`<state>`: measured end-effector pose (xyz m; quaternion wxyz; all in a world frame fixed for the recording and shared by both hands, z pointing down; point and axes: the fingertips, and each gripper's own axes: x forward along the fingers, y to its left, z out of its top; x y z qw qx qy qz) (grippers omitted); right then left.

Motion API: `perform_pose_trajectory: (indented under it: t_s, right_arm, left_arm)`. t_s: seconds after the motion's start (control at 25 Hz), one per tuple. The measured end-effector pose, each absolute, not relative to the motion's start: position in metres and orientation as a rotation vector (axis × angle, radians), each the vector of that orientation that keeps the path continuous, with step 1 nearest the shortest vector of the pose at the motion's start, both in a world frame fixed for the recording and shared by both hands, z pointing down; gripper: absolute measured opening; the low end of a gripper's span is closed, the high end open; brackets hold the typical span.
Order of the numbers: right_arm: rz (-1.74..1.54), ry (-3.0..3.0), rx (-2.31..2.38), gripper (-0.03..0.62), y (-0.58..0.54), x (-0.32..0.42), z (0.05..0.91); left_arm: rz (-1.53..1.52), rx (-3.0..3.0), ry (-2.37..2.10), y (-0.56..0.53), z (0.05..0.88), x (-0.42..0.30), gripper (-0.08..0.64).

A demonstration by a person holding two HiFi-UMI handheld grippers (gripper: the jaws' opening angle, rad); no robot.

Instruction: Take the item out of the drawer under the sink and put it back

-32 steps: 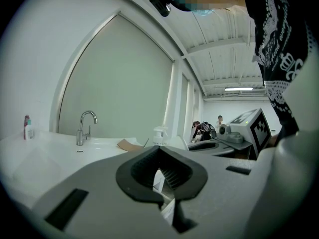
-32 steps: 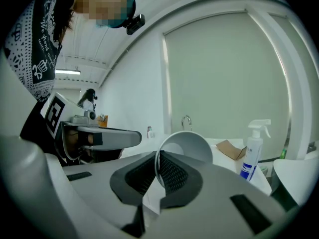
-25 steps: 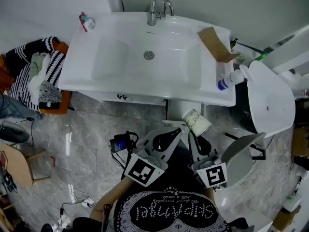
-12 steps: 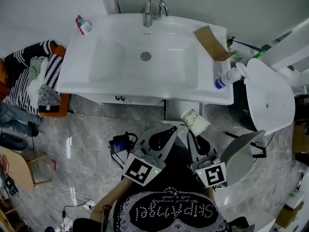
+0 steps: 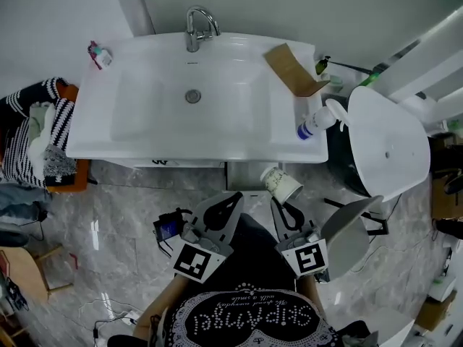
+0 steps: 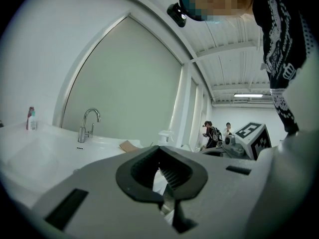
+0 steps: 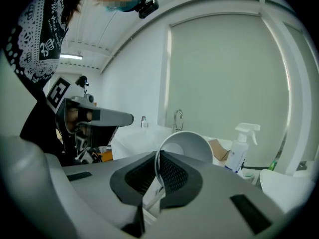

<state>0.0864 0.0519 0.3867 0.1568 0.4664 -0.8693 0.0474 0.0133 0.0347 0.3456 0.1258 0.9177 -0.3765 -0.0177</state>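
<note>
Right gripper view shows the right gripper (image 7: pixel 157 182) pinching the rim of the white paper cup (image 7: pixel 188 147) before the white sink's (image 5: pixel 141 125) front edge; likely light and crushable, so grip gently; left gripper (image 6: pixel 165 185) closed, empty.

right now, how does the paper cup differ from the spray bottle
The paper cup is held in the air, its rim clamped in the right gripper; the spray bottle stands on the sink counter's right end, untouched. The paper cup is tipped on its side, mouth toward the gripper; the spray bottle is upright. The paper cup is open and squat; the spray bottle is tall, topped by a trigger head. Both are mostly white.
</note>
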Motion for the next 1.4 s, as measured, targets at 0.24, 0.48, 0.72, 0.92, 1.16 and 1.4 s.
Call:
perform_pose_trajectory:
  t_s: [0.24,0.48,0.72,0.92,1.16,1.4]
  right_arm:
    - [0.061,-2.403,1.16,0.025,0.048,0.106,0.409]
    - [0.03,-2.356,1.014,0.025,0.047,0.114,0.432]
    - [0.004,-2.341,0.927,0.025,0.042,0.122,0.452]
    - [-0.058,-2.295,0.861,0.025,0.039,0.127,0.466]
    - [-0.116,-2.192,0.743,0.025,0.036,0.126,0.495]
    - [-0.081,-2.119,0.665,0.025,0.037,0.13,0.534]
  left_arm:
    - [-0.019,2.632,-1.098,0.024,0.35,0.033,0.003]
    - [-0.022,2.563,-1.165,0.02,0.363,0.038,0.003]
    - [-0.006,2.568,-1.215,0.017,0.366,0.045,0.003]
    - [0.018,2.58,-1.216,0.016,0.366,0.05,0.003]
    - [0.016,2.553,-1.254,0.007,0.364,0.039,0.003]
    - [0.043,2.538,-1.258,0.002,0.367,0.035,0.003]
